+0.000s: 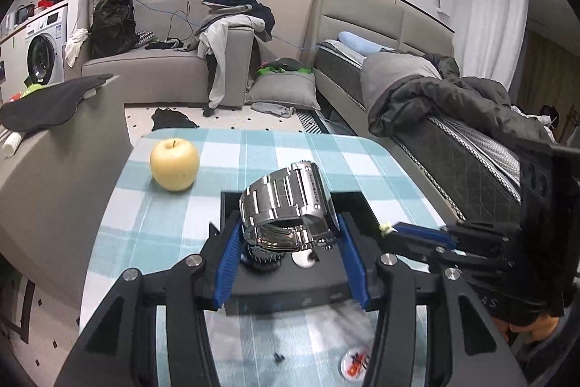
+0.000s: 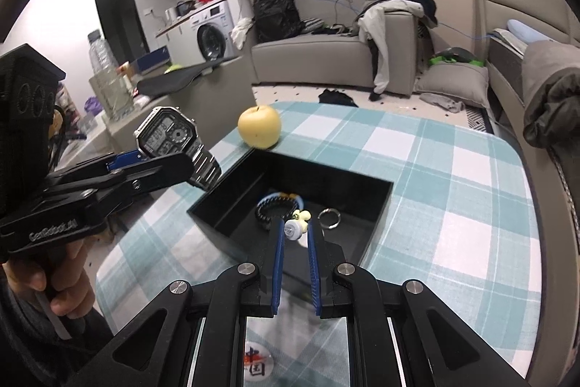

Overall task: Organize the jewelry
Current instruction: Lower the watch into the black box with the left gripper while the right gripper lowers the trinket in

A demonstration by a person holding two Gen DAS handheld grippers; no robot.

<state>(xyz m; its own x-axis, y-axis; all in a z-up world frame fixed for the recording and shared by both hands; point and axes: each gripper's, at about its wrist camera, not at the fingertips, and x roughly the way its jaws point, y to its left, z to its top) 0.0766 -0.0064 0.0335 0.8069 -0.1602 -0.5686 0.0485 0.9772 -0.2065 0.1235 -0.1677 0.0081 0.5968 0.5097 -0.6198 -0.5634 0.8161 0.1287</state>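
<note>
Placement step judged in hand: the small white charm (image 2: 294, 230) is pinched by the right gripper (image 2: 295, 234) over the black tray (image 2: 377, 202), while at 10 o'clock the steel watch (image 2: 170, 136), clamped in the left gripper (image 1: 288, 234), awaits lowering and release beside the yellow apple (image 2: 259, 126) beyond.

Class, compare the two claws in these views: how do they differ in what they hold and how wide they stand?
The left claw grips a steel watch, jaws wide; the right claw pinches a small white charm, jaws narrow. The left is raised at the black tray edge; the right reaches inside. Both have blue pads.
</note>
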